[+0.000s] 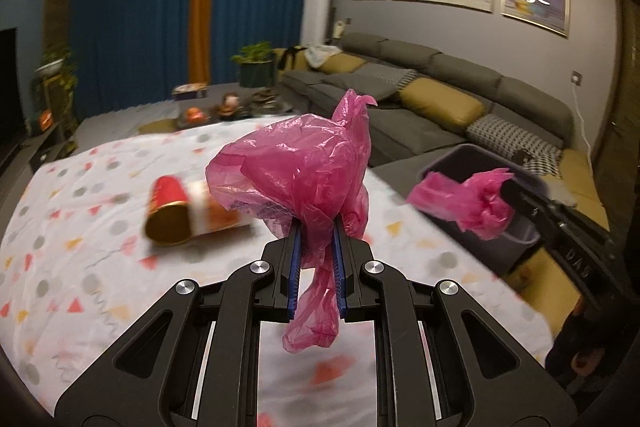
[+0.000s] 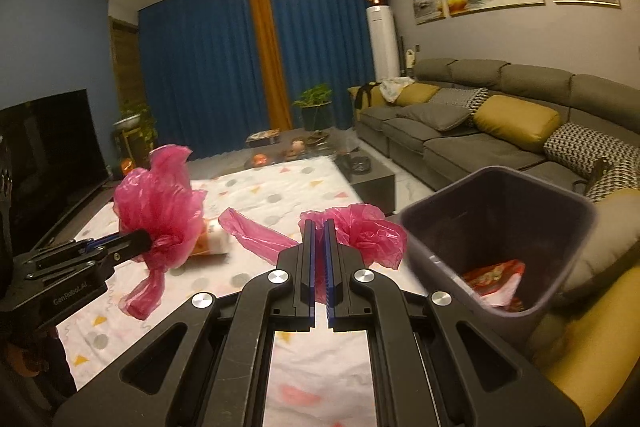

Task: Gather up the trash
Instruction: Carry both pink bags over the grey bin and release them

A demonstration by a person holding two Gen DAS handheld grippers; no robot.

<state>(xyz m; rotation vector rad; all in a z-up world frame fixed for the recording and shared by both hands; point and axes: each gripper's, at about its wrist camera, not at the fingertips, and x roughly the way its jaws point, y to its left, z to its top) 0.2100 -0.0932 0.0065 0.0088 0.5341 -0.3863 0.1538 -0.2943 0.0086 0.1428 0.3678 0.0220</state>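
Pink, thin, crinkled plastic bag (image 1: 304,163) is the thing in hand: one sheet of film, bunched at two places, and it seems to run between both tools. The left gripper (image 1: 316,227) has its blue-padded fingers (image 1: 295,259) pinching a puffed wad of it, with a loose tail hanging below the pads. The right gripper (image 2: 319,227) has its fingers pressed together on another gathered part, the film ruffling out on both sides of them. Both wads hang in the air above the worktop with the white dotted and triangle-patterned cloth (image 2: 256,195), toward its right edge.

Such film should be very light, soft and limp, with no stiffness of its own; it will billow, cling and slip, and it may tear if the two grips pull apart hard. Taking hold at a gathered bunch, as now, looks safer than at a single layer.

Just off the worktop's right edge stands the dark grey square plastic bin (image 2: 496,187), open, with a red and white wrapper (image 2: 496,279) in its bottom. Nearer the worktop's middle lies a red and gold cylindrical can (image 1: 168,211) on its side, touching a white and orange packet (image 1: 216,211).

Writing: "GenRobot.AI" reads on the side of the left gripper in the right wrist view. A few raised letters show on the right gripper in the left wrist view, too blurred to read surely. Print on the packet cannot be read
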